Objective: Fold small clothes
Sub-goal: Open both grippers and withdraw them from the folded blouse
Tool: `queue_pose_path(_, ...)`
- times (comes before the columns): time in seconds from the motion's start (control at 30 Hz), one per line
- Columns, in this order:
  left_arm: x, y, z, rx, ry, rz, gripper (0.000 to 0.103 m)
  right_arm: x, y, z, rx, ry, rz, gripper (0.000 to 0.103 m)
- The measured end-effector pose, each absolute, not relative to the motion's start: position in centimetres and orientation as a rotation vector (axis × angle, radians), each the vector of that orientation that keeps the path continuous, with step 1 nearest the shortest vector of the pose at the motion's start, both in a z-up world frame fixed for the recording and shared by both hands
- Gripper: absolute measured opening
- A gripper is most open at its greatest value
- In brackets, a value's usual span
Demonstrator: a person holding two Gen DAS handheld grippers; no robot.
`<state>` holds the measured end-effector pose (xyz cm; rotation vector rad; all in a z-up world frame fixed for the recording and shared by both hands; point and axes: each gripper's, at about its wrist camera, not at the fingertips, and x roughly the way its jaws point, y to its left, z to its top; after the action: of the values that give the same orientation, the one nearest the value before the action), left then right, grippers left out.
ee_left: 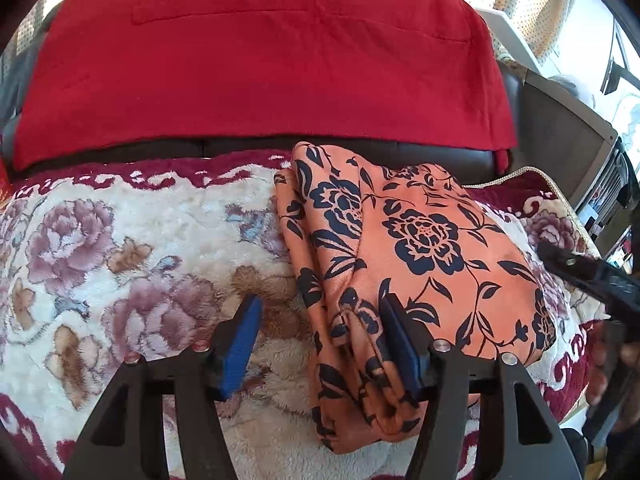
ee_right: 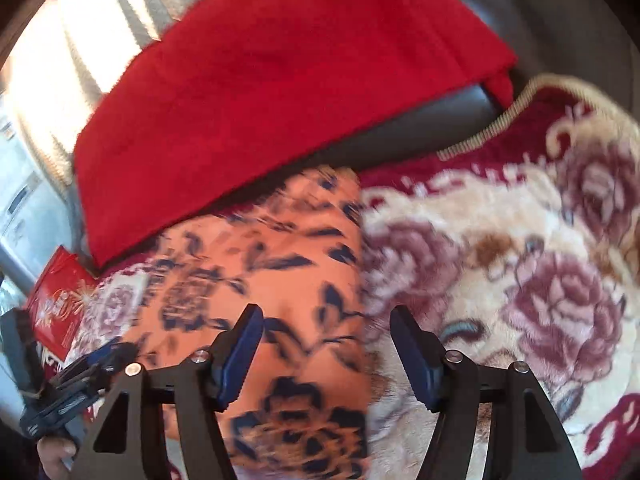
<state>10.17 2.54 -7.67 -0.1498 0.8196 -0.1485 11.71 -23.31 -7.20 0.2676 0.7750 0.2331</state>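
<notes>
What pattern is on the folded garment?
Orange with dark navy flowers and leaves; clearest in the left wrist view.

Daylight floods both views, blowing out the curtains (ee_right: pixel 92 20) behind the red cloth (ee_left: pixel 260 64) to near white. The left wrist view is sharp, with colours saturated. The right wrist view is smeared by motion blur, the orange floral garment (ee_right: pixel 272 280) most of all. Fisheye bending curves every edge, and dark vignette fills the corners.
</notes>
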Motion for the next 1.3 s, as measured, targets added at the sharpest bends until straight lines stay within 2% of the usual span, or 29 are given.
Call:
queue_pose_path(0.13, 10.2, 2.4, -7.6, -0.139, 0.822, -0.140, 0.063, 10.0, -20.6, -6.7, 0.204, 0.754, 0.329, 0.085)
queue_pose_path(0.23, 10.2, 2.4, -7.6, -0.150, 0.829, -0.137, 0.063, 11.2, -19.3, -9.9, 0.152, 0.883, 0.304, 0.085)
queue_pose_path(0.4, 9.9, 2.6, -7.5, -0.137, 0.813, -0.130, 0.065, 10.9, -19.0, -7.2, 0.188, 0.794, 0.325, 0.085)
queue_pose_path(0.47, 10.0, 2.6, -7.7, -0.143, 0.815, -0.123, 0.070, 10.9, -18.5, -6.7, 0.178, 0.770, 0.337, 0.085)
queue_pose_path(0.6, 10.4, 2.9, -9.0, -0.164, 0.866, -0.112, 0.072, 12.6, -17.9, -10.5, 0.159, 0.900, 0.329, 0.087)
queue_pose_path(0.9, 5.4, 4.4, -7.5, -0.161, 0.795, -0.079, 0.072, 5.3, -18.3, -8.5, 0.206, 0.727, 0.296, 0.087)
queue_pose_path(1.07, 1.1, 4.1, -7.5, -0.126, 0.784, -0.013, 0.088, 1.2, -19.6, -12.1, 0.199, 0.791, 0.228, 0.087)
queue_pose_path(1.17, -0.8, 3.3, -7.9, -0.120, 0.796, 0.003, 0.089, 0.4, -19.8, -13.2, 0.175, 0.818, 0.212, 0.087)
queue_pose_path(1.3, -2.4, 2.0, -8.6, -0.127, 0.856, 0.010, 0.089, -0.5, -19.3, -12.5, 0.110, 0.744, 0.201, 0.088)
